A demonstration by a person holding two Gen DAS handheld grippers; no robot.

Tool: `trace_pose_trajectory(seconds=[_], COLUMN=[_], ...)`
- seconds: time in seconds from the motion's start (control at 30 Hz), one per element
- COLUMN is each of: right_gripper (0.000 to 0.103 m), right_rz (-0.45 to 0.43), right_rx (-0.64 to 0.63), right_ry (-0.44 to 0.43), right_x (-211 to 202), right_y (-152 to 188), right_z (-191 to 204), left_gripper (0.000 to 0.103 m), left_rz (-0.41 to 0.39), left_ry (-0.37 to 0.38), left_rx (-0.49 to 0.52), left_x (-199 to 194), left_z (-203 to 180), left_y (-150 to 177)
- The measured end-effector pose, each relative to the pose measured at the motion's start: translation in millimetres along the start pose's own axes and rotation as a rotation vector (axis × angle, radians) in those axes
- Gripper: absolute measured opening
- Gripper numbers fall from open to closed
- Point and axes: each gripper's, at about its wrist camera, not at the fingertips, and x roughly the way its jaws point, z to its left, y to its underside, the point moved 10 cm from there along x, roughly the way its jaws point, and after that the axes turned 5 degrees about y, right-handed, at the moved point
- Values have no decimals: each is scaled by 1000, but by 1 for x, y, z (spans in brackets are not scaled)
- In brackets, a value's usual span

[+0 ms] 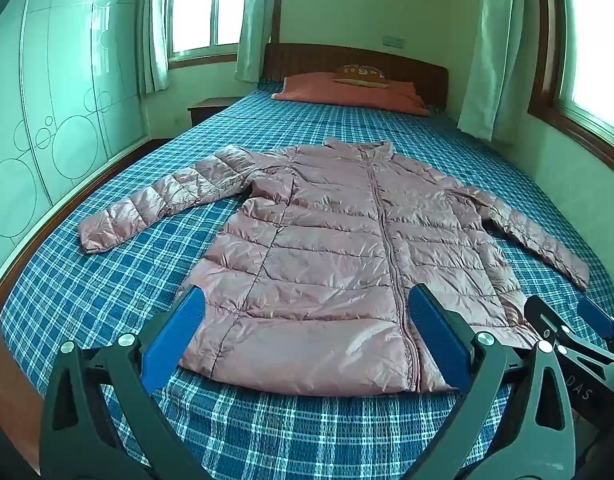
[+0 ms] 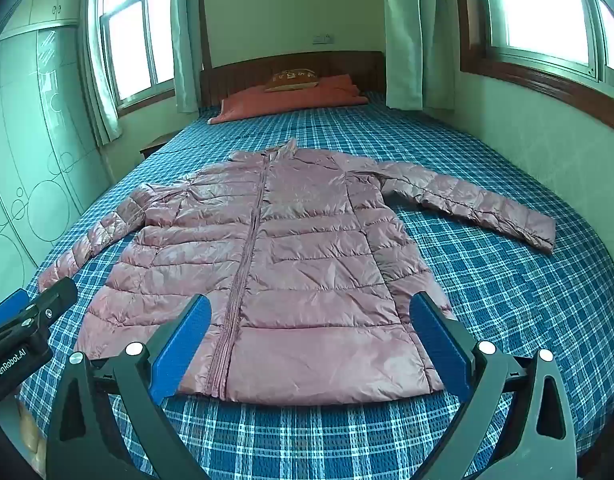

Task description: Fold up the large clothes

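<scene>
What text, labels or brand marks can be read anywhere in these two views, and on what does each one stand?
"GenRobot.AI": white print on the black body of the left gripper, seen in the right wrist view.
"DAS": white letters, partly cut off, on the black body of the right gripper, seen in the left wrist view.
Small cushion on the red pillow: light pattern or lettering, too small and blurred to read.
Pink jacket: no label visible.

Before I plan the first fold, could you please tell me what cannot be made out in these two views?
- Jacket hem corners: both views, covered by the open claw pads.
- Jacket's underside: both views, it lies flat on the bed.
- Cushion lettering: both views, too small to read.
- Right claw: left view, cut off by the right edge.
- Left claw: right view, cut off by the left edge.
</scene>
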Motion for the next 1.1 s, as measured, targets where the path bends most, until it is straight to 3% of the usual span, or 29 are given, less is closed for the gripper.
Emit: trace_pose_trajectory(seconds=[1.1], right_gripper=[99], right_rz=[13], right_rx=[-4], right_ry=[-1], right_x=[4], right_y=[5], right_z=[-3], left_gripper=[101], left_rz=[22], left_ry=[-26], left_rx=[-5], left_x=[3], left_z=[14], left_y=[11])
